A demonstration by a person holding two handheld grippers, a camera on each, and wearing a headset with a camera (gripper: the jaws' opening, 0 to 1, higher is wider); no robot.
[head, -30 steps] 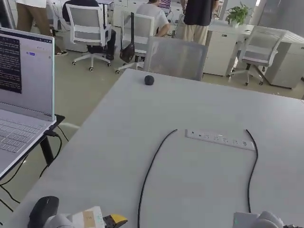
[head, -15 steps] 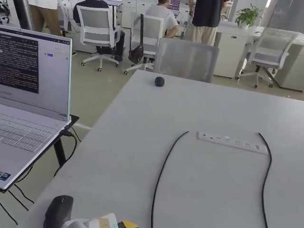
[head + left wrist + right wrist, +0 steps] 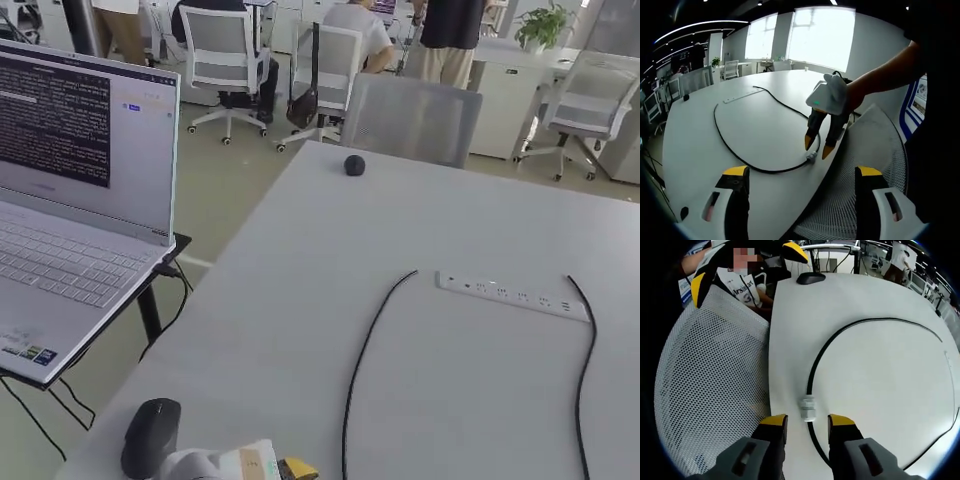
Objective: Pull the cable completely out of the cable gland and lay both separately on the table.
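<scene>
Cable gland [image 3: 808,409], one small pale ribbed cylinder, sits threaded on the single black cable [image 3: 365,340] at the near edge of the smooth white table [image 3: 300,260]. Right gripper [image 3: 807,421] straddles it, yellow-tipped jaws apart, gripping nothing. Left gripper [image 3: 801,172] hangs wide open and empty beside one black mouse [image 3: 150,437]. One white power strip [image 3: 512,296] lies far right.

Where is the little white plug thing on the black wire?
In the right gripper view, the cable gland sits on the black cable near the edge of the table, just ahead of the open right gripper.
</scene>
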